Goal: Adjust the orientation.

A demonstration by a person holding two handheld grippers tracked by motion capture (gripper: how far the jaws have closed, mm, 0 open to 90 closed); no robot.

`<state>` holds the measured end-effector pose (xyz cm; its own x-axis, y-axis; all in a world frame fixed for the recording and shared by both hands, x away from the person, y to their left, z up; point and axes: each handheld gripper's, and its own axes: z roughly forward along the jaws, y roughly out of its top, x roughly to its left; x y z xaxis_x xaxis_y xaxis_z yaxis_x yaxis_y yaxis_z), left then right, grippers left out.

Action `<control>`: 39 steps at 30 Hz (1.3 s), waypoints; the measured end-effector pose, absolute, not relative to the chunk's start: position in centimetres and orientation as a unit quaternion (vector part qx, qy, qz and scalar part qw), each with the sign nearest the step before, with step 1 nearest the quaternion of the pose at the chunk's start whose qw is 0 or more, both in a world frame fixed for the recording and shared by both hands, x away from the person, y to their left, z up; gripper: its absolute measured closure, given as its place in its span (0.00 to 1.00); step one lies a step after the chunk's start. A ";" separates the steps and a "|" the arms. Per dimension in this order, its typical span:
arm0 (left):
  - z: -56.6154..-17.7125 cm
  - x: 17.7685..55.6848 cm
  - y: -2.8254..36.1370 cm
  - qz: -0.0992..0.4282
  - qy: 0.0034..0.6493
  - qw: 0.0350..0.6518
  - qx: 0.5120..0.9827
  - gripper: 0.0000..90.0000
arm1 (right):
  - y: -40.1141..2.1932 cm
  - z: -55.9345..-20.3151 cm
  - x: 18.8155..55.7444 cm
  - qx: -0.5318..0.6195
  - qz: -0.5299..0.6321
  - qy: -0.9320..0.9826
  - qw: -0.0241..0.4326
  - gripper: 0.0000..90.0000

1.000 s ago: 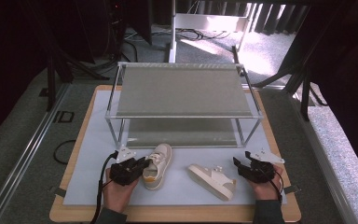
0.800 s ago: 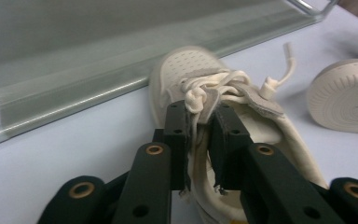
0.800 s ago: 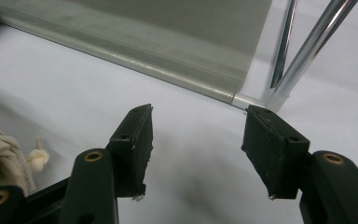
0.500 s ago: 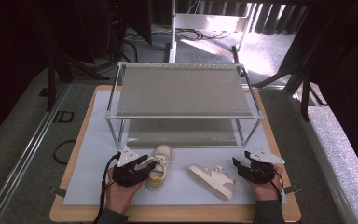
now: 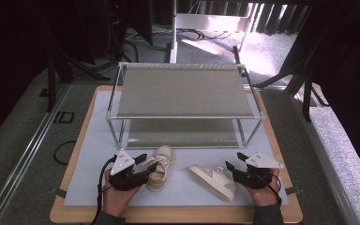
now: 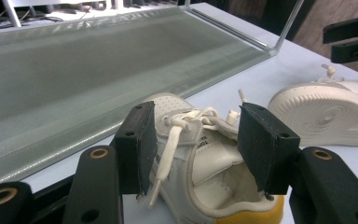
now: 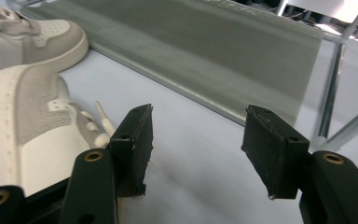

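Note:
Two white sneakers lie on the white mat in front of a glass rack. The left sneaker (image 5: 160, 164) (image 6: 200, 154) stands upright with a yellow heel, toe toward the rack. My left gripper (image 5: 145, 165) (image 6: 196, 140) is open; its jaws have just been opening and straddle the sneaker's tongue and laces without pressing. The right sneaker (image 5: 213, 180) (image 7: 23, 121) (image 6: 326, 116) lies tipped on its side. My right gripper (image 5: 232, 168) (image 7: 196, 140) is open just to the right of it, with only bare mat between its pads.
A two-level glass rack (image 5: 183, 91) on metal legs stands behind the sneakers; its lower shelf (image 6: 98, 60) (image 7: 214, 51) sits close ahead of both grippers. The mat rests on a wooden board (image 5: 178, 216). Grey carpet surrounds the board.
The left gripper's jaws have spread apart around the upright sneaker's top. The sneakers stay where they were, and the right gripper has barely shifted.

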<state>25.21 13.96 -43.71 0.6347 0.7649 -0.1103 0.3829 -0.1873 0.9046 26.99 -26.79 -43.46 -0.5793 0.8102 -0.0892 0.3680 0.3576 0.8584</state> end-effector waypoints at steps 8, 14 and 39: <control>-43.6 25.1 13.8 0.190 0.383 0.506 0.749 0.51 | -26.9 -43.7 26.9 0.375 0.428 0.786 0.242 0.47; -43.7 25.2 13.8 0.189 0.386 0.505 0.749 0.51 | -27.1 -44.4 26.6 0.375 0.431 0.791 0.219 0.48; -43.9 25.1 13.4 0.188 0.381 0.500 0.755 0.51 | -27.7 -45.3 25.7 0.386 0.449 0.788 0.169 0.48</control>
